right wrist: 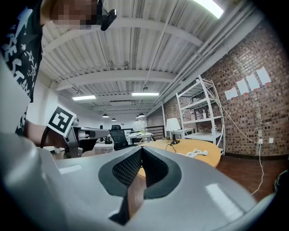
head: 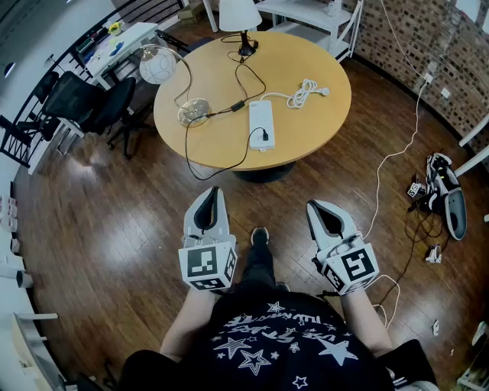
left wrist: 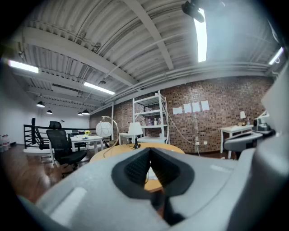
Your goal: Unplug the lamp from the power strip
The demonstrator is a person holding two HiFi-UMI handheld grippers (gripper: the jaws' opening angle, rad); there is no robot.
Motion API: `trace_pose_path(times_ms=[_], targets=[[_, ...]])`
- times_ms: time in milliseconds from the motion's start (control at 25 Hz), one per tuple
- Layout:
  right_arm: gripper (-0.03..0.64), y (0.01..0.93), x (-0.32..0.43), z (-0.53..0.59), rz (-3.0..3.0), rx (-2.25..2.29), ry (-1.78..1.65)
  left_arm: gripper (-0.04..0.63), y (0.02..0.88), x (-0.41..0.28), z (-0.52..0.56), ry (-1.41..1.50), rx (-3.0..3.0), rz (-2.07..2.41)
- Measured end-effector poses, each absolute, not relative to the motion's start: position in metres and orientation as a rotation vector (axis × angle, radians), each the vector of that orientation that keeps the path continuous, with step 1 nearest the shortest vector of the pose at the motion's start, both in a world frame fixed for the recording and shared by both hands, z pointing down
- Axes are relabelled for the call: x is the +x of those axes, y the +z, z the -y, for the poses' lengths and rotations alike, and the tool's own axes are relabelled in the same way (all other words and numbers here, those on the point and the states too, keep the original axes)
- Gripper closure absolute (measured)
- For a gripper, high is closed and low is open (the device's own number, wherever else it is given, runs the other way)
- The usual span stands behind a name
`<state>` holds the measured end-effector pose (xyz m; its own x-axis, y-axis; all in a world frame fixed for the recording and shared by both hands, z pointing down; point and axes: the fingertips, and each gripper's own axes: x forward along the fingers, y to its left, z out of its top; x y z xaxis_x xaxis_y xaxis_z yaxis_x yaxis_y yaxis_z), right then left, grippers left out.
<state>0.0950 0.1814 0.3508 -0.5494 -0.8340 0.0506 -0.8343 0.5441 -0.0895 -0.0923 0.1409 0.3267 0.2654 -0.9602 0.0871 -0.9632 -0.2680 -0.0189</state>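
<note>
A white power strip (head: 261, 124) lies on the round wooden table (head: 321, 69), with a black plug (head: 265, 137) in its near end. The plug's black cord loops over the table's front edge. A white-shade lamp (head: 239, 15) stands at the far edge, and a globe lamp (head: 158, 65) bends over the left side. My left gripper (head: 214, 191) and right gripper (head: 313, 205) hover over the floor well short of the table, both shut and empty. The left gripper view shows its shut tips (left wrist: 150, 150) before the table (left wrist: 135, 151). The right gripper's tips (right wrist: 141, 148) also meet.
A coiled white cord (head: 304, 93) lies right of the strip. Black office chairs (head: 92, 103) stand left of the table, white shelving (head: 313, 15) behind it. A white cable (head: 397, 153) trails over the floor at the right towards gear (head: 447, 195) by the brick wall.
</note>
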Motion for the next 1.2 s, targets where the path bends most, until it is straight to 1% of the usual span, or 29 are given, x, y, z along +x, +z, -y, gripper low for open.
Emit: trace_pose_path(times_ms=[320,640,1000,1200], targets=[[0.609,0.357,0.081,-0.079,2.717,1.547,0.162,0.594,0.334,-0.098,-0.030,0.095,2.542,1.790],[0.609,0.368,0.058,0.012,2.656,1.561,0.176,0.594,0.356,-0.103,0.059,0.157,2.562,1.686],[0.609,0.403,0.041,0.065,2.573,1.527,0.204,0.594,0.403,-0.098,0.112,0.212,2.622,1.537],[0.609,0.430,0.042,0.072,2.547,1.483,0.243,0.594,0.434,-0.078,0.126,0.226,2.683,1.408]])
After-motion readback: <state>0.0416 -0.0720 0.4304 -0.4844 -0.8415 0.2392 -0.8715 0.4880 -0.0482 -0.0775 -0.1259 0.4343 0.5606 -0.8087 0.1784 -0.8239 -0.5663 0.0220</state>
